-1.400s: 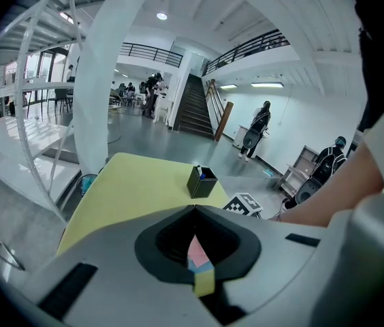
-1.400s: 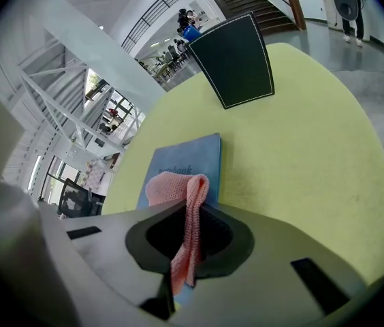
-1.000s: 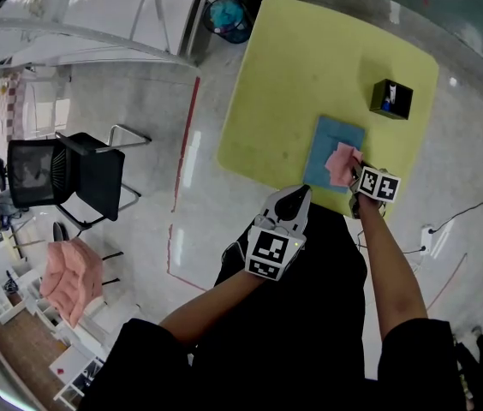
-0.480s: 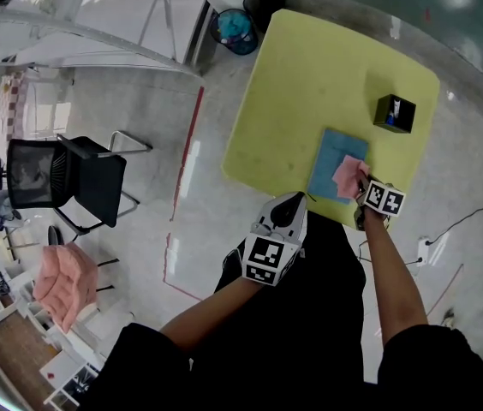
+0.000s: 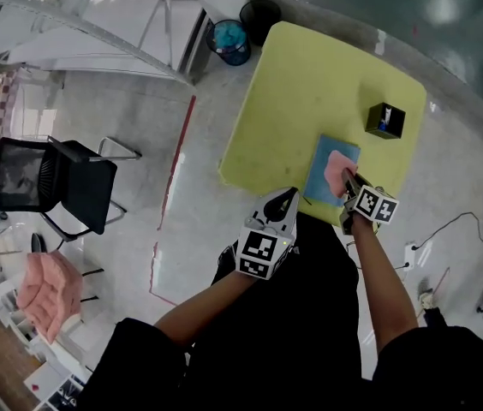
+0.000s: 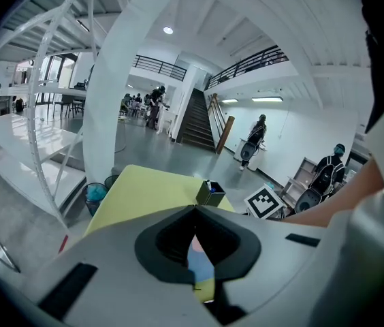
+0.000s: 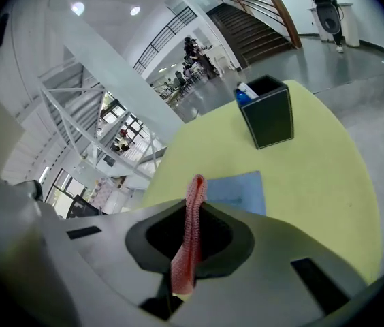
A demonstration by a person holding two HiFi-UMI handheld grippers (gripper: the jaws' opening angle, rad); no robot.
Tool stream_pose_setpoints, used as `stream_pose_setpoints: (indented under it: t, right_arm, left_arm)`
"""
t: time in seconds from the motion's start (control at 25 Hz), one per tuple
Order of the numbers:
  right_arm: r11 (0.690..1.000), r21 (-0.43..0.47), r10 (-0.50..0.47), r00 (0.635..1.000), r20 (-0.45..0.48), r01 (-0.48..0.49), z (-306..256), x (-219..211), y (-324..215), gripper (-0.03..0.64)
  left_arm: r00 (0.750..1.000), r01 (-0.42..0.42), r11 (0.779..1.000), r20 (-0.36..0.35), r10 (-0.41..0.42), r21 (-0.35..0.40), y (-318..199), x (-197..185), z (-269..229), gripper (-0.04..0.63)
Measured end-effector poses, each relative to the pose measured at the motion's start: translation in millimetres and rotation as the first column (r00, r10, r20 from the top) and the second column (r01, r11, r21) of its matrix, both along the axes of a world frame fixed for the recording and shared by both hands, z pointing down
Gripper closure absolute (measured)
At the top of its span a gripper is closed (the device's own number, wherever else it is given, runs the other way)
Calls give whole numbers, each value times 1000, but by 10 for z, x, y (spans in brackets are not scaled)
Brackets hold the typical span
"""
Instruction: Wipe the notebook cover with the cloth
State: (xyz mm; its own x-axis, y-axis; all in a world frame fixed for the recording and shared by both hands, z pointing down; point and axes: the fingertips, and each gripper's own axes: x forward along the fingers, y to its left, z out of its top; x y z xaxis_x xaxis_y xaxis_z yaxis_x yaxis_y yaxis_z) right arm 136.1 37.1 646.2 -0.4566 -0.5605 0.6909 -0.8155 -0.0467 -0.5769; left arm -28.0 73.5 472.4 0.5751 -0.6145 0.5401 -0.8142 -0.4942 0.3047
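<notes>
black holder (image 5: 384, 120) beyond notebook (image 5: 319, 180), cloth (image 5: 336, 169) in jaws

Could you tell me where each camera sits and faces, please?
Head view: on the person's head, looking steeply down at the yellow table; both forearms show.
Left gripper view: on the left gripper, facing the pen holder; shut jaws show.
Right gripper view: on the right gripper, facing the notebook; jaws clamping the cloth.
All share the pen holder.

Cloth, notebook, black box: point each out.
cloth (image 7: 192, 230), right gripper view, mid-strip where it is pinched.
notebook (image 7: 238, 191), right gripper view, bare blue cover.
black box (image 5: 384, 120), head view, middle of its body.
</notes>
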Motion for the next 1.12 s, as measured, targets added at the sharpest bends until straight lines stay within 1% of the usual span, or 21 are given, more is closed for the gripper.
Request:
stream_pose_setpoints:
  t: [0.12,0.28,0.36,0.48,0.6,0.76,0.96,1.12]
  right_arm:
    - [1000,19,-25,999,33,25,-167,-346,-19,580]
    - [999,-5,-47,995,91,47,-135,-741,36,580]
    - [998,-26,-48,995,86,50,-47,-862,66,580]
    - [997,-59,-41,995,87,46,107,-1001,129,580]
    - [995,-83,-40,996,77,46,263,-1096,217,580]
    - [992,-114,-42,998,48,48,461,-1143,273,580]
    - [986,-166,-31,999,-8,30,751,-1067,327,580]
    - [977,-207,-53,998,-35,44,923,-993,465,580]
  left_arm:
    - [1000,-10,1000,-3,10,14,42,-85,-52,592]
    - [1000,-10,1000,-5,10,20,124,-169,-85,592]
    - [1000,7,1000,-23,-7,5,140,-235,-82,592]
    - [995,58,998,-74,-61,-31,142,-362,-103,592]
    - [994,80,996,-78,-82,-31,167,-450,-78,592]
    - [994,85,996,-71,-87,-34,175,-497,-30,592]
    - [994,86,996,-67,-87,-19,167,-498,-33,592]
    - [995,73,997,-69,-75,-22,181,-468,-59,592]
